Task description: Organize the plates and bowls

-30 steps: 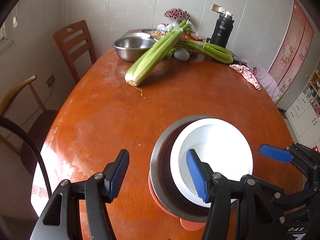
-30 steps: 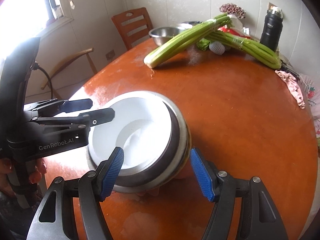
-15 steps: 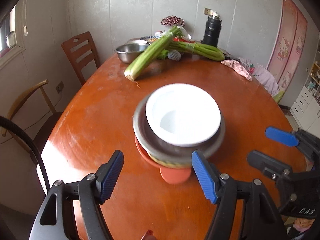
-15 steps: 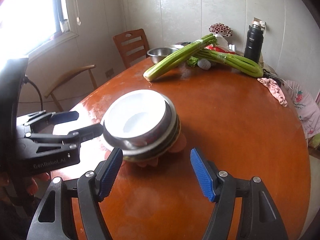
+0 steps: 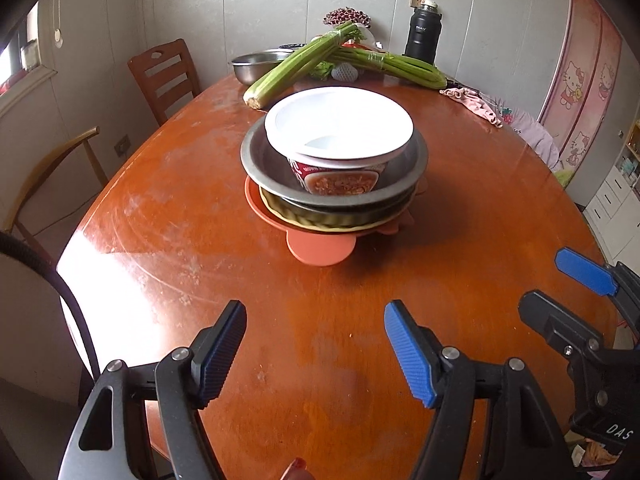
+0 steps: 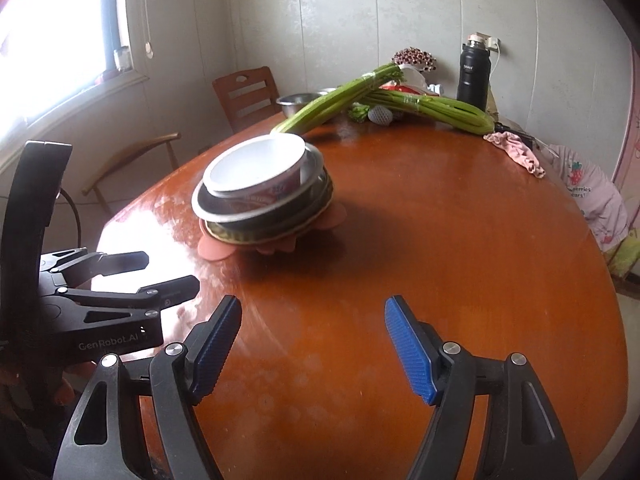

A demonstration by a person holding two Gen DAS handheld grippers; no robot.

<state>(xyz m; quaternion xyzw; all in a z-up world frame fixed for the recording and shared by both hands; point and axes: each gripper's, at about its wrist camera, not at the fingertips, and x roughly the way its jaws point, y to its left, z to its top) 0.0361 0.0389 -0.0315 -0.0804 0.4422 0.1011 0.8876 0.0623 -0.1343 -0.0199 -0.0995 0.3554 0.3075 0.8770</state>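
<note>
Orange-brown table carried a stack: white paper bowl nested in steel basin. Left gripper stood released; right gripper was widening, both empty.

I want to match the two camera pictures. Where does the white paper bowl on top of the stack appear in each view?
Left wrist view: the white paper bowl sits above centre, nested in the steel basin.
Right wrist view: the white paper bowl is left of centre, above the left gripper.
Shared landmark: the black thermos at the table's far edge.
</note>
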